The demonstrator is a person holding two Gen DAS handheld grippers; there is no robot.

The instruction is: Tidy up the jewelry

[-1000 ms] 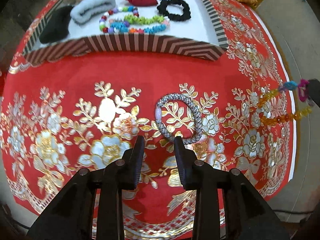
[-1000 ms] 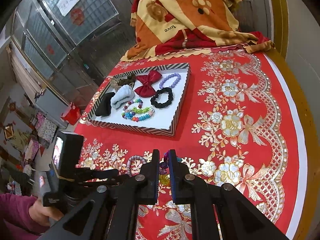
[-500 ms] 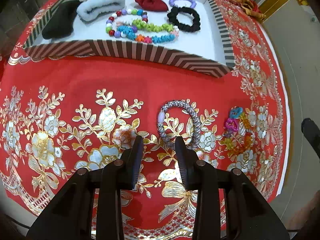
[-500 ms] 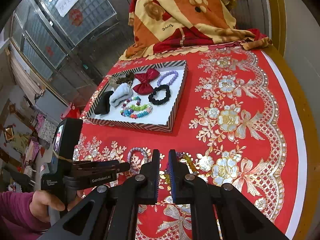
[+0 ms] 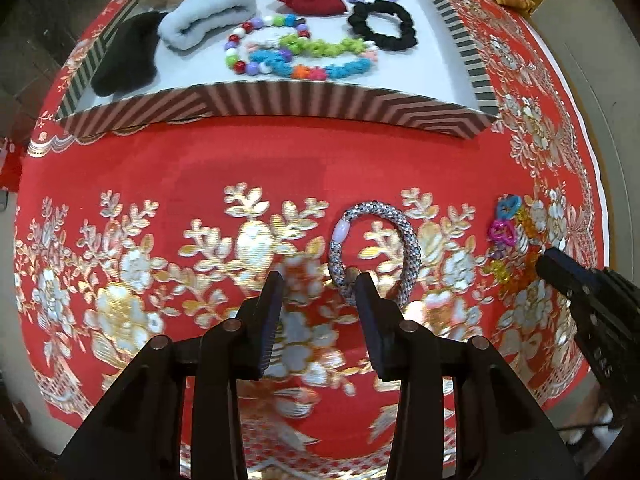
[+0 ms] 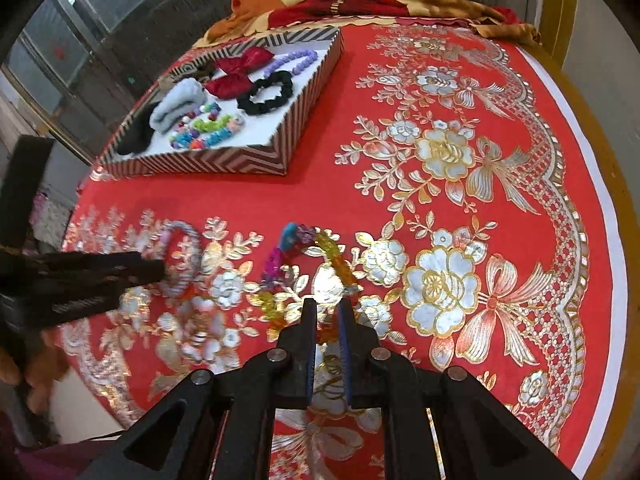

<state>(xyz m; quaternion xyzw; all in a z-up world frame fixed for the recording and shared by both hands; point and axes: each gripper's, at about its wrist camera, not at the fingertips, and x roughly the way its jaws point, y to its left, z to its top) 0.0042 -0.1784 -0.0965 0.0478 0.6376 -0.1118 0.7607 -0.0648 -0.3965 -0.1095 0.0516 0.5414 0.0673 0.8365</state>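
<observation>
Widening, the left tool (image 5: 316, 280) hangs over the near arc of the grey braided rope bracelet (image 5: 374, 250) on the red worktop (image 5: 256, 160); nothing between pads. Straddle one strand, close gently. Right tool (image 6: 326, 310) nearly closed on the orange-yellow bead bracelet (image 6: 308, 276); striped tray (image 5: 304, 100) far.

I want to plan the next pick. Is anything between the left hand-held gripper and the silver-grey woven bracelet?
Nothing visible. The left hand-held gripper, jaws opening, hangs right over the silver-grey woven bracelet on the red cloth; no other item lies between them.
</observation>
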